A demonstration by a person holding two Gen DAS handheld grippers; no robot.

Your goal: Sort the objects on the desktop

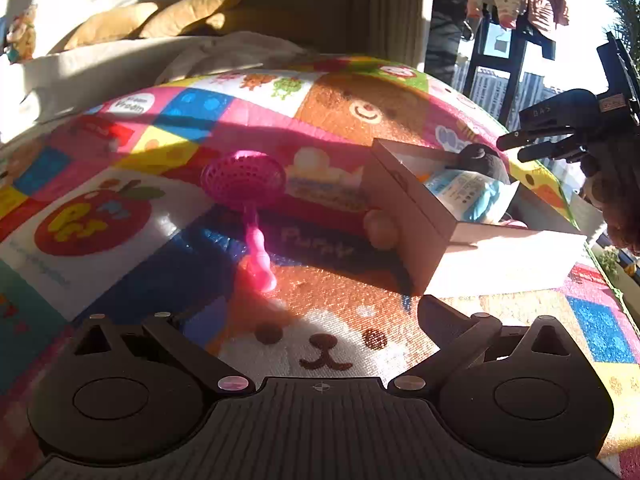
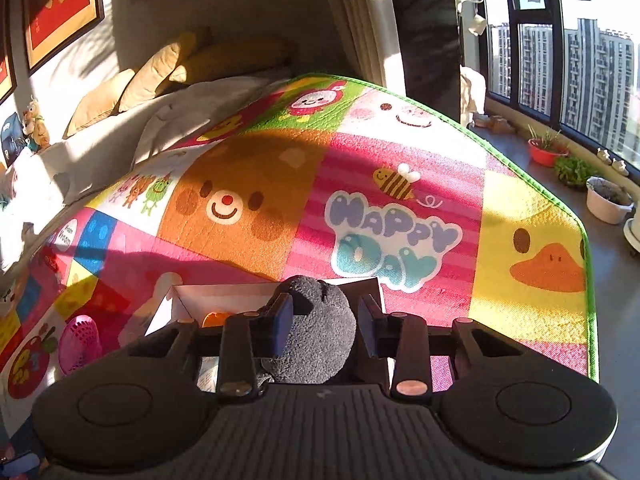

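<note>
Broadly, the play mat (image 1: 180, 148) fills both views. Only my left view shows the cardboard box (image 1: 420, 216) whole, a blue packet (image 1: 468, 192) inside it, and the pink strainer (image 1: 244, 180) lying to its left. My left gripper (image 1: 296, 312) is spread wide and empty. Only my right view shows my right gripper (image 2: 326, 320) narrowed around the grey lump (image 2: 316, 340) in the box; whether it grips, I cannot tell.

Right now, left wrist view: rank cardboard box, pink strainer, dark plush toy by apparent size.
1. cardboard box, clearly largest.
2. pink strainer, counting its handle.
3. dark plush toy, smallest, though it sits farther back and partly hidden in the box, so its real size is unsure.
</note>
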